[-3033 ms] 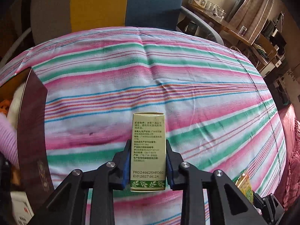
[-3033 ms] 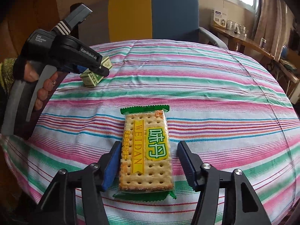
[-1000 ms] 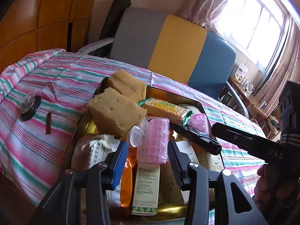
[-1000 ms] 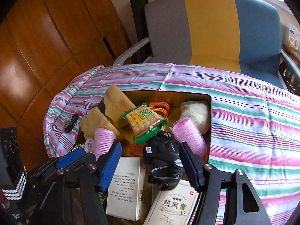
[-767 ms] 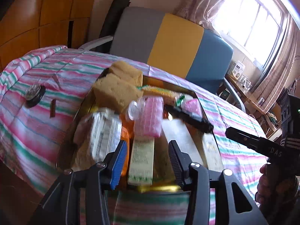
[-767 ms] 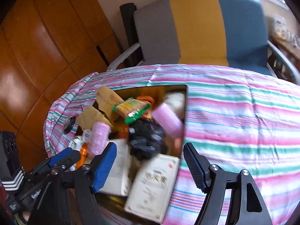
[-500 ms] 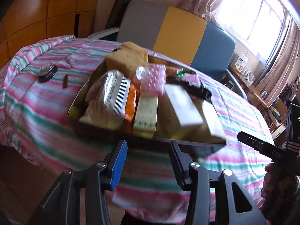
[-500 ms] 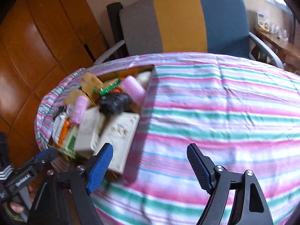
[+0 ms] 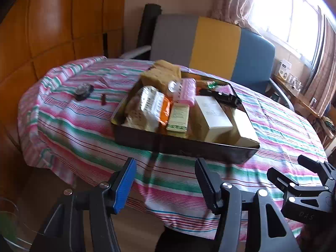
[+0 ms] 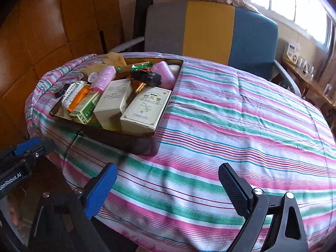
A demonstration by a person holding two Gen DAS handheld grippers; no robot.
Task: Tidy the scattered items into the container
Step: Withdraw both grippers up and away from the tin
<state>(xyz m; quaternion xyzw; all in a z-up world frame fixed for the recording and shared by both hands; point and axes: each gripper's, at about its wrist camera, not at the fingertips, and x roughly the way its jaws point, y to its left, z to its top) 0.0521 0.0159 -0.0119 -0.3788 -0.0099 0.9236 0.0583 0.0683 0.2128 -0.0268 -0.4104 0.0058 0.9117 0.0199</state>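
The container (image 9: 182, 145) is a dark, shallow tray that stands on the tabletop (image 10: 241, 126), which a cloth with pink, green and white stripes covers. In the left wrist view it sits in the middle of the frame; in the right wrist view it is in the upper left part.

The tray is full. Inside it lie yellow sponges (image 9: 161, 73) at the far end, a pink hair roller (image 9: 185, 88), a cracker packet (image 10: 134, 66) with green ends, a black object (image 10: 147, 77), a white box (image 10: 113, 103), a cream box with printed characters (image 10: 147, 107), a small green box (image 9: 178, 116) and a white and orange packet (image 9: 154, 105).

The left gripper (image 9: 164, 181) is at the bottom of its own view, in front of the near wall of the tray. Its fingers have just been opening, they stand apart and nothing is between them. The right gripper (image 10: 166, 185) is at the bottom of its view, above the bare striped cloth to the right of the tray. Its fingers also have just been opening; they are spread wide and hold nothing.

On the cloth to the left of the tray, in the left wrist view, rest a small dark round thing (image 9: 84, 91) and a short brown stick (image 9: 103, 99). Behind the tabletop stands a chair (image 10: 210, 31) in grey, yellow and blue.
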